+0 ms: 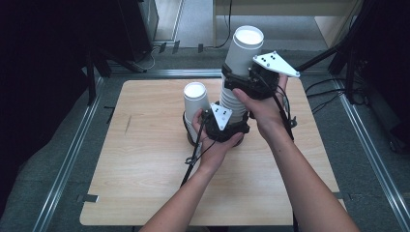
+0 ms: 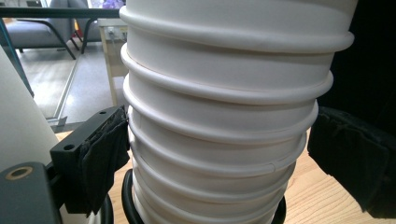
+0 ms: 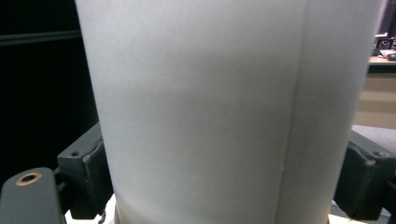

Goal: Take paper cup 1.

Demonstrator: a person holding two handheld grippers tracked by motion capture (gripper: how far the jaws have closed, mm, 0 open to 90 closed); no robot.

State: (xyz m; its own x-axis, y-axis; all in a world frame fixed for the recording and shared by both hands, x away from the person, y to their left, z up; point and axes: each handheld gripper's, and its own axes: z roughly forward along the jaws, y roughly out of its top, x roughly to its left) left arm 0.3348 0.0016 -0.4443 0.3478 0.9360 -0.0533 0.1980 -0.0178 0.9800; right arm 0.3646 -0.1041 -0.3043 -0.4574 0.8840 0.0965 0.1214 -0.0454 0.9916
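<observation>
High view: both claws, left (image 1: pixel 220 126) and right (image 1: pixel 241 79), clamp the cup stack (image 1: pixel 235 94) mid-table (image 1: pixel 145 164).

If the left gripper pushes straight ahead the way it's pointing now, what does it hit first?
The stack of nested white paper cups. It already stands between the left gripper fingers, so going on would likely bring the gripper's body against the ribbed rims.

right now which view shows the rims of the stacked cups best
The left gripper view: the stack of cups shows its rolled rims ring by ring. The high view shows the stack small, partly behind hands. The right gripper view shows just the top cup, its smooth wall.
</observation>
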